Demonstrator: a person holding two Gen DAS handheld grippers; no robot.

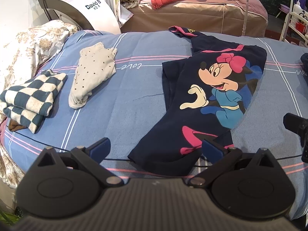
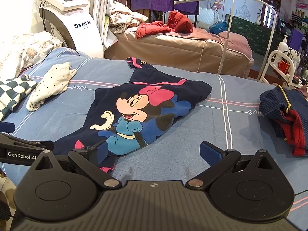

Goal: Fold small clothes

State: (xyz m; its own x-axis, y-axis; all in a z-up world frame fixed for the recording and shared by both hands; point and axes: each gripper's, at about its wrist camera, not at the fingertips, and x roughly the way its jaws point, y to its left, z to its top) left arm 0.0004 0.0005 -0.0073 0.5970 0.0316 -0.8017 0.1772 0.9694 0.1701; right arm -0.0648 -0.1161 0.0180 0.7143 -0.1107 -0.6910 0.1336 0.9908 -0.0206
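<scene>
One navy shirt (image 1: 207, 100), seemingly half-folded.

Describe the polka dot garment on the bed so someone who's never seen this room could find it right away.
On the blue striped bedspread, look left of the navy cartoon shirt. The dotted garment lies folded between that shirt and a folded checkered cloth. It is the only cream piece, sprinkled with small dark dots.

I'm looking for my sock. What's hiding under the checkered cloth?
A bit of something brown pokes out from under the folded checkered cloth, resting on the blue bedsheet. The cloth covers the rest, so I can't tell what it is.
</scene>
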